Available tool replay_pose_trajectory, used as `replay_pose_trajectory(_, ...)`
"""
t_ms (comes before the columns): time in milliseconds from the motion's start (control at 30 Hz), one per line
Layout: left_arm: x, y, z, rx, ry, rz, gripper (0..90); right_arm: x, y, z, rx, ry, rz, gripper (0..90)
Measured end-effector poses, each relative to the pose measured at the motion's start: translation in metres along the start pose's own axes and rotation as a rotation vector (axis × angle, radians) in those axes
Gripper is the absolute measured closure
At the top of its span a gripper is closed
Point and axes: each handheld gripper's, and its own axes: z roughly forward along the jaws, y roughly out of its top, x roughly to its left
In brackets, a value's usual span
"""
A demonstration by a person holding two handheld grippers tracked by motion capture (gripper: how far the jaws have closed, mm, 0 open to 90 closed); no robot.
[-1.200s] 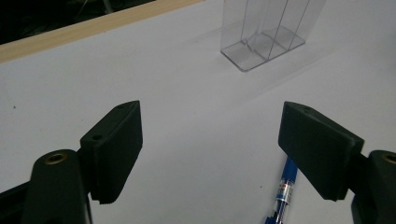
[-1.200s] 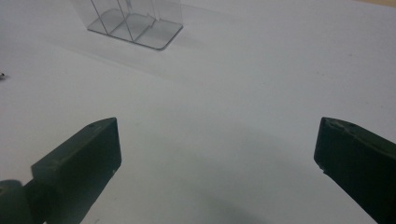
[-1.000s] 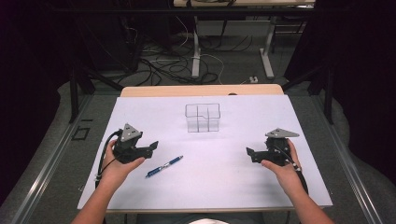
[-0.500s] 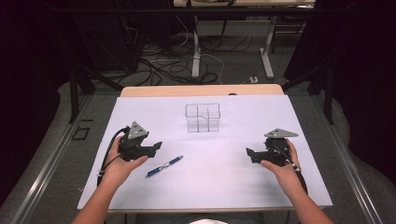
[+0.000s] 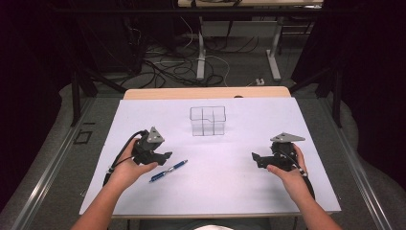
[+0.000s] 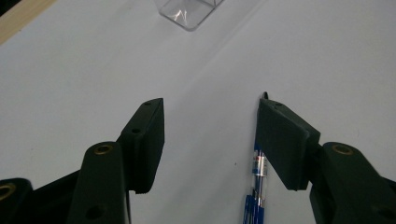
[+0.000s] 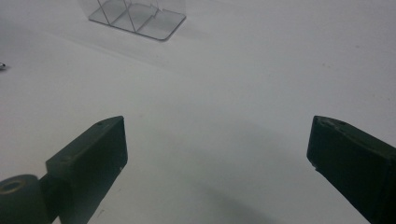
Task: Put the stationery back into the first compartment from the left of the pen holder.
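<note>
My left gripper (image 6: pixel 210 126) has just been closing, jaws apart with nothing between, the blue pen (image 6: pixel 256 186) just beside one jaw; my right gripper (image 7: pixel 217 154) is spread wide near the table's (image 5: pixel 306 120) right edge.

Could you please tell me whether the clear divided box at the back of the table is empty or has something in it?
Empty. The high view shows the clear divided box with nothing in its compartments, and the blue pen lies on the white table.

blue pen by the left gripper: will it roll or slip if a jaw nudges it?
The pen has a round, clear barrel lying flat on the smooth white table, so it probably rolls sideways. Glossy plastic likely slips between flat pads. It looks rigid and light. The left gripper is open, one jaw over it.
</note>
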Motion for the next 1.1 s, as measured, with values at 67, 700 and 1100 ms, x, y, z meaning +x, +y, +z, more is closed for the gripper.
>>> replay_pose_trajectory(67, 0.0, 0.001, 0.002, 0.023, -0.007, 0.007, 44.6, 0.0, 0.0, 0.0, -0.001, 0.001, 0.0, 4.7)
replay_pose_trajectory(700, -0.002, 0.011, 0.024, 0.15, -0.107, -0.052, 57.8, -0.001, -0.002, 0.002, 0.009, 0.018, -0.008, 3.4)
replay_pose_trajectory(1100, -0.015, 0.022, 0.043, 0.183, -0.123, -0.04, 61.7, -0.001, -0.003, 0.002, 0.011, 0.033, -0.011, 0.2)
